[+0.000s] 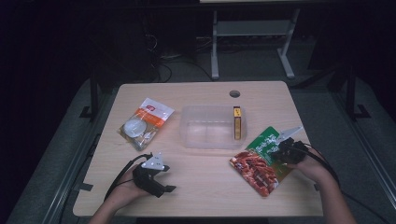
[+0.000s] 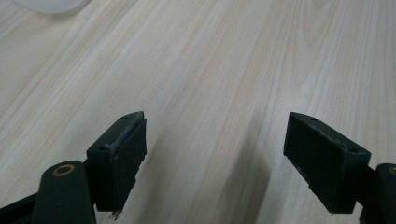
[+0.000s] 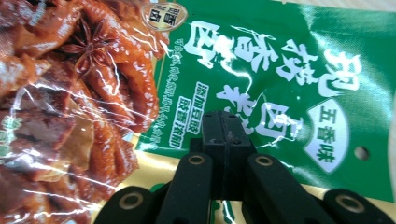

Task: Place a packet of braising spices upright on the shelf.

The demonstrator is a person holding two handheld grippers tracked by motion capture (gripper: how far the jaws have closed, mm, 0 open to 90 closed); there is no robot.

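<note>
Right claw clenched on green snack pouch edge (thin pinch); slick foil may slip during lift. Left claw released over worktop.

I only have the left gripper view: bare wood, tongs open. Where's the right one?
Observer: The right tongs are shut, over the green end of the green and red snack pouch.
Operator: Pinching it?
Observer: Cannot tell; the jaws meet with no fold showing between them.
Operator: Where would it go?
Observer: Likely the clear plastic bin beyond it, which holds a yellow box against its right wall.
Operator: Anything else out?
Observer: An orange and white packet lies left of the bin.
</note>
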